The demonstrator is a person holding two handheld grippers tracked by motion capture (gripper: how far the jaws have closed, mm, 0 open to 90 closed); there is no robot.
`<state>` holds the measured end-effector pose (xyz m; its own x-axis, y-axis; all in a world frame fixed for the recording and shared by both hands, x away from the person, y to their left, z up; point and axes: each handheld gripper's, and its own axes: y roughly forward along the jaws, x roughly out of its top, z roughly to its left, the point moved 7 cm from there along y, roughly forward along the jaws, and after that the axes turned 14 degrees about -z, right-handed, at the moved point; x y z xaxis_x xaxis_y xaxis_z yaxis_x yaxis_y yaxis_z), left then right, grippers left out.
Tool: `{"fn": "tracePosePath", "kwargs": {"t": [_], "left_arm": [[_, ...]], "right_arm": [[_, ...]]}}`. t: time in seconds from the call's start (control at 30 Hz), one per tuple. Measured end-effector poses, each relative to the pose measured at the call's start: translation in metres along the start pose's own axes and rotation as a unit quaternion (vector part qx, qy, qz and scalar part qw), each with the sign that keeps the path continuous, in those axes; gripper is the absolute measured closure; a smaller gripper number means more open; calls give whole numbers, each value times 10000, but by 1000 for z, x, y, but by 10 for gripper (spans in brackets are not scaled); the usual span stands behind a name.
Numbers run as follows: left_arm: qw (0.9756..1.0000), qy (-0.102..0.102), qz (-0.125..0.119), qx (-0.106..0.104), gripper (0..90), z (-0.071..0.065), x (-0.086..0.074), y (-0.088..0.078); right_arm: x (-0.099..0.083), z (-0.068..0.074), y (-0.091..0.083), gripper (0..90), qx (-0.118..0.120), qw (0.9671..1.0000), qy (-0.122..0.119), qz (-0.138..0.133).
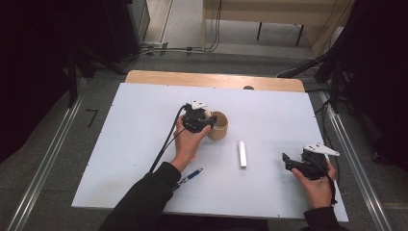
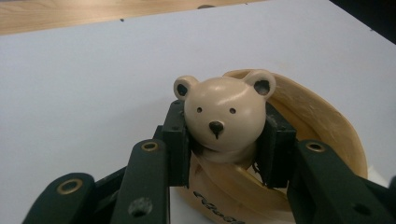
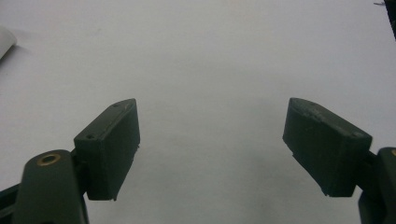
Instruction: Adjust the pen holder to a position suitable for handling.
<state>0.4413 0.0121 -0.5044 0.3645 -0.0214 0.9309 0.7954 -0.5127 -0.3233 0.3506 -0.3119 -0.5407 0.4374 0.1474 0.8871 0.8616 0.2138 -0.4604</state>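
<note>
The left gripper (image 2: 224, 140) clamps a beige bear head (image 2: 223, 112) between its jaws, just at the near rim of a wooden cup (image 1: 219, 125) lying on its side mid-table; the right gripper (image 1: 294, 162) rests near the table's (image 1: 144, 110) right edge, jaws wide apart over bare white surface; a white stick (image 1: 242, 154) lies between the hands; a blue pen (image 1: 190, 177) sits beside the left sleeve (image 1: 144, 202).

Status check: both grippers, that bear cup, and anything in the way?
Left gripper shut on bear head of the cup. Right gripper open, holding nothing, over bare table. White stick and blue pen lie nearby, clear of both.
</note>
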Motion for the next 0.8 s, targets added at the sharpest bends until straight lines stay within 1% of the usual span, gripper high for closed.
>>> {"fn": "tracePosePath", "kwargs": {"t": [0.1, 0.2, 0.33, 0.37, 0.43, 0.5, 0.63, 0.67, 0.7, 0.77, 0.8], "left_arm": [[10000, 55, 45, -43, 623, -6, -1, -2], [9999, 99, 28, -9, 621, -9, -2, -3], [10000, 14, 51, 12, 617, -7, -3, -3], [10000, 19, 53, 6, 613, -8, -3, -3], [10000, 68, 17, -27, 564, -10, -2, -4], [9999, 152, -23, -34, 481, -11, -1, -5], [9998, 169, -109, 46, 356, -11, 2, -11], [9997, 174, -113, 87, 295, -10, 2, -13], [9997, 170, -119, 100, 295, -9, 2, -15], [9996, 177, -144, 170, 264, -6, 3, -20], [9995, 189, -148, 213, 226, -5, 2, -23]], "right_arm": [[0, 0, 0, 173, 0, 10000, -6, 1], [0, 0, 0, 173, -4, 10000, -4, 4], [0, 0, 0, 173, 0, 10000, -1, -1], [0, 0, 0, 173, 0, 10000, 2, -4], [0, 0, 0, 173, -2, 10000, 8, -3], [0, 0, 0, 173, -3, 10000, 9, -2], [-1, 0, 0, 172, -3, 10000, -3, -1], [0, 0, 0, 172, -4, 10000, -3, -7], [0, 0, 0, 172, -4, 10000, -3, -7], [-1, 0, 0, 172, -4, 10000, -6, -3], [-1, 0, 0, 172, -6, 10000, -9, 4]]}}
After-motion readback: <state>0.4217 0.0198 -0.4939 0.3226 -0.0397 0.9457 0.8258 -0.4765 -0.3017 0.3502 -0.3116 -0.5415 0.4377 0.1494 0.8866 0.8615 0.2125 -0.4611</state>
